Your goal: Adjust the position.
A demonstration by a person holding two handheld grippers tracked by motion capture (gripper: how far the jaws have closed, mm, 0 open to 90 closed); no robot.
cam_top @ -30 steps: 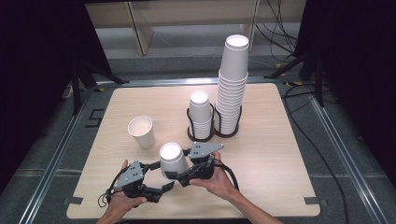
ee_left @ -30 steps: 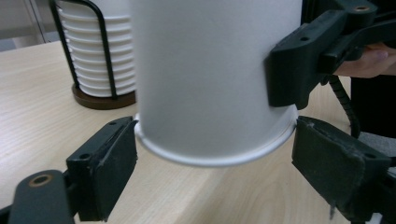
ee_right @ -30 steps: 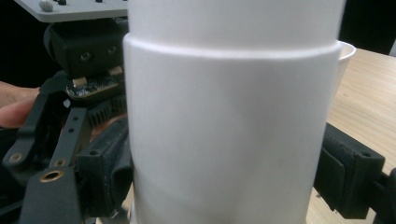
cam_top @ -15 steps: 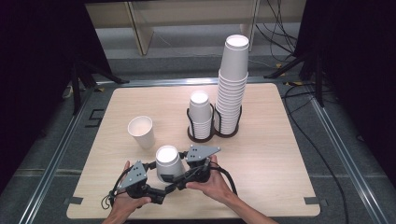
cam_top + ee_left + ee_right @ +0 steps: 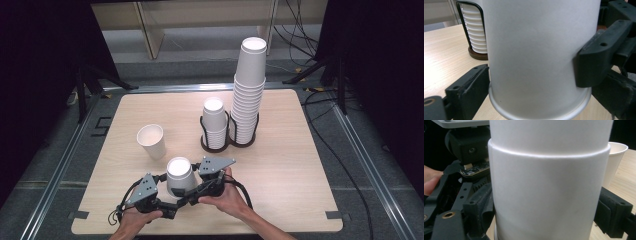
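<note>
White paper cups fill the scene, and the one being worked on is an upside-down cup (image 5: 180, 176) low in the high view, slightly left of centre, near the front edge of the wooden table (image 5: 300, 165). Both tools meet around it. The left gripper (image 5: 170, 200) comes in from the lower left and the right gripper (image 5: 197, 192) from the lower right, each held by a hand at the bottom edge of the frame. In the left gripper view the cup (image 5: 536, 57) takes up most of the middle of the frame, its rolled rim at the bottom, and a black jaw presses against its wall on each side, so this gripper is closed onto the cup. In the right gripper view the cup (image 5: 549, 185) shows a stepped seam across the upper part, as of one cup nested in another, and the jaws sit tight against it on both sides, gripping it as well. A single upright cup (image 5: 151, 141) stands just up and left of the held one. Farther back, right of centre, a dark two-ring holder (image 5: 227, 142) carries a short stack (image 5: 215, 122) and a tall stack (image 5: 248, 90) of cups.
</note>
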